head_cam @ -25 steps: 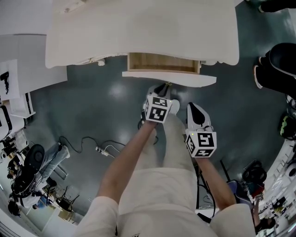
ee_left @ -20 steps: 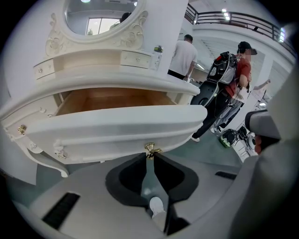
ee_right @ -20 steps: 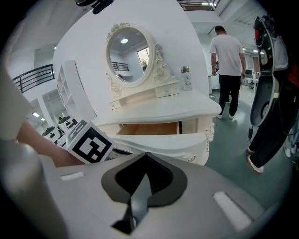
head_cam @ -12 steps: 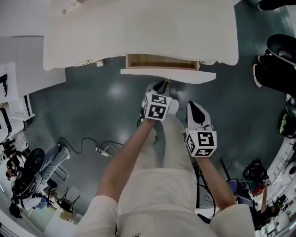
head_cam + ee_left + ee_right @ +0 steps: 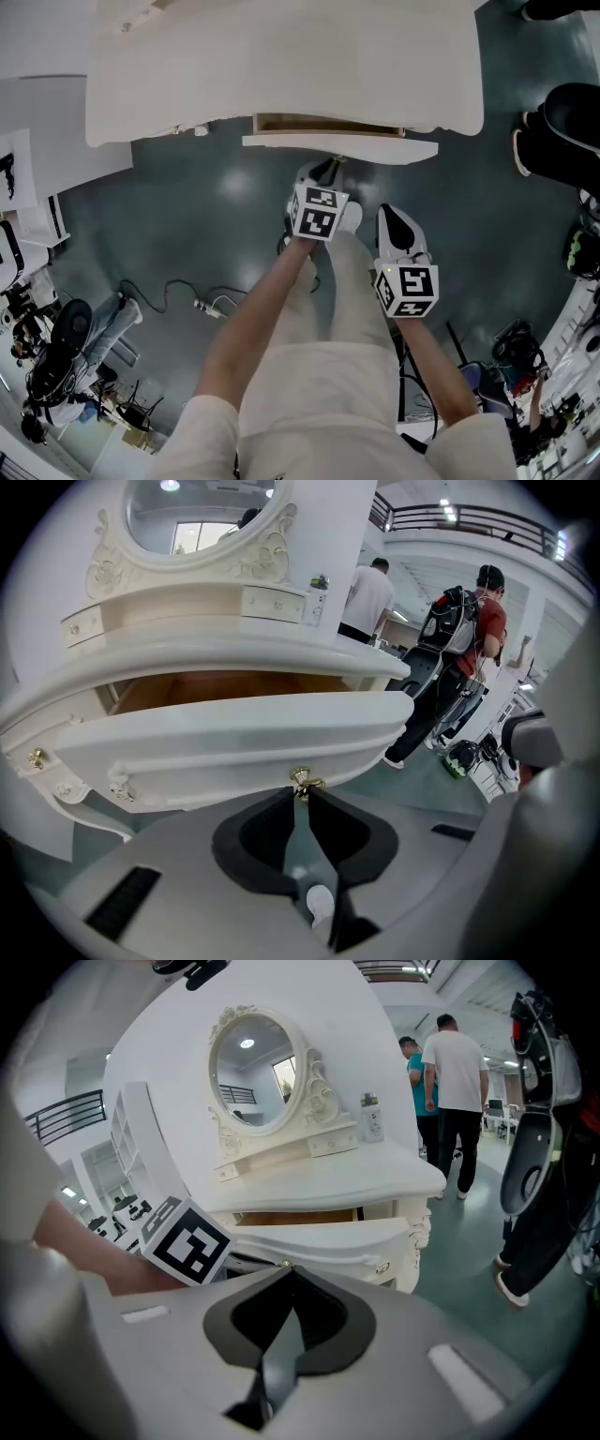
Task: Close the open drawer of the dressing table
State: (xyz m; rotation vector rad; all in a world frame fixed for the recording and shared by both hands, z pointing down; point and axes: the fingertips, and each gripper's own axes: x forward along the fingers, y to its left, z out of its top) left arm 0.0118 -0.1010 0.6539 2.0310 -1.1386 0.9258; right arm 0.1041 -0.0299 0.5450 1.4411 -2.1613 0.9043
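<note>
While drawer (image 5: 339, 142) stands ajar, left tongs (image 5: 300, 795) pinch knob (image 5: 303, 778).

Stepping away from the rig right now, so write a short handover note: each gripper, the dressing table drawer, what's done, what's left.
Grippers: the left gripper is shut on the brass drawer knob. The right gripper is shut, empty, and held back from the drawer.
Things: the drawer is nearly in; only a narrow strip of its wooden inside shows under the top of the dressing table.
Done: knob gripped, drawer mostly in.
Left: push it flush, then release the knob.
</note>
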